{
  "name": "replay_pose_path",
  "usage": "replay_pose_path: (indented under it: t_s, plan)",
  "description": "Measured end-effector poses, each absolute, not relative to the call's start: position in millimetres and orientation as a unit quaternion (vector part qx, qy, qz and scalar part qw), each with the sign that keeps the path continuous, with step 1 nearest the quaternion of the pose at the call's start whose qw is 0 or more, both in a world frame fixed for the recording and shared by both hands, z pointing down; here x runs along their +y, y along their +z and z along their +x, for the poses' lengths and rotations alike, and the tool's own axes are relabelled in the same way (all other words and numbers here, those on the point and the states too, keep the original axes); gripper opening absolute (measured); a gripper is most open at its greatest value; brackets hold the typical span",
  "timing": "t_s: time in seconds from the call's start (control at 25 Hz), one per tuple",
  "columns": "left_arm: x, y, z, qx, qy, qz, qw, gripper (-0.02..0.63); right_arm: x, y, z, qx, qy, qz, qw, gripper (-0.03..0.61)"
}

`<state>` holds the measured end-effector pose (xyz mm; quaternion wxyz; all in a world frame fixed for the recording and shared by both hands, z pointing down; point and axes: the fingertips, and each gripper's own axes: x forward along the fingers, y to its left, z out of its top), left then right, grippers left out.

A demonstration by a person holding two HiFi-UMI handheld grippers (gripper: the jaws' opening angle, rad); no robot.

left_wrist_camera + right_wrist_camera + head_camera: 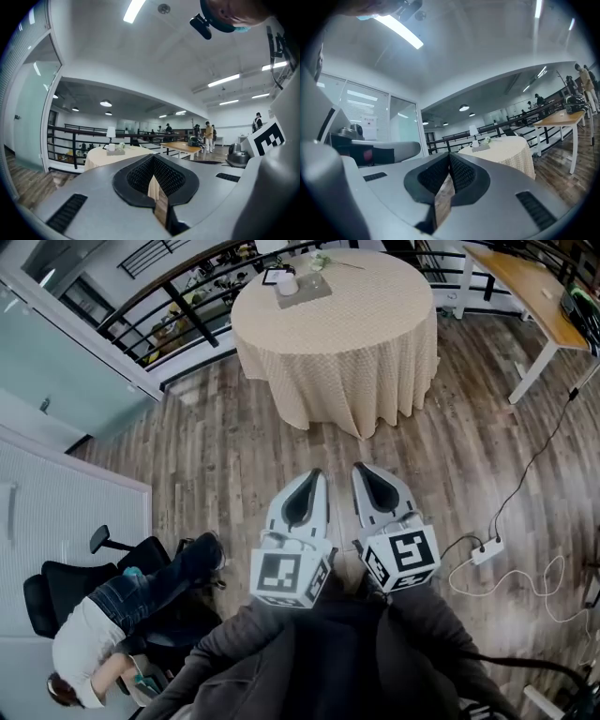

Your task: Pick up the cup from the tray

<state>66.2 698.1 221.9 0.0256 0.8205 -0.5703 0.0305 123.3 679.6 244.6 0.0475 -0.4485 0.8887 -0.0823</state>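
Note:
A white cup (pixel 287 282) stands on a grey tray (pixel 309 289) at the far side of a round table (pixel 347 334) draped in a beige cloth. Both grippers are held close to the person's body, far from the table and well above the wooden floor. My left gripper (pixel 312 475) and my right gripper (pixel 360 469) are side by side, both shut and empty. The left gripper view shows the cup (pixel 111 147) small and distant beyond the shut left gripper (pixel 153 161). From the right gripper view the cup (pixel 475 144) and tray (pixel 482 147) lie beyond the shut right gripper (pixel 449 159).
A person sits on an office chair (pixel 56 592) at the lower left. A black railing (pixel 178 310) runs behind the table. A wooden desk (pixel 530 287) stands at the upper right. A power strip (pixel 487 551) and cables lie on the floor at right. Several people stand far off (pixel 208 136).

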Motion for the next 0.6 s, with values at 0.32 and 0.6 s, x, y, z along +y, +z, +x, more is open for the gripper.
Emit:
replay_pose_path:
  t_s: [0.32, 0.6]
  plan:
    - [645, 226, 57, -0.57, 0.027, 0.821, 0.029, 0.005, 627, 254, 113, 0.888, -0.093, -0.449, 0.036, 0.008]
    - [562, 217, 24, -0.556, 0.005, 0.831, 0.002, 0.005, 553, 242, 84, 0.888, -0.05, -0.457, 0.01, 0.008]
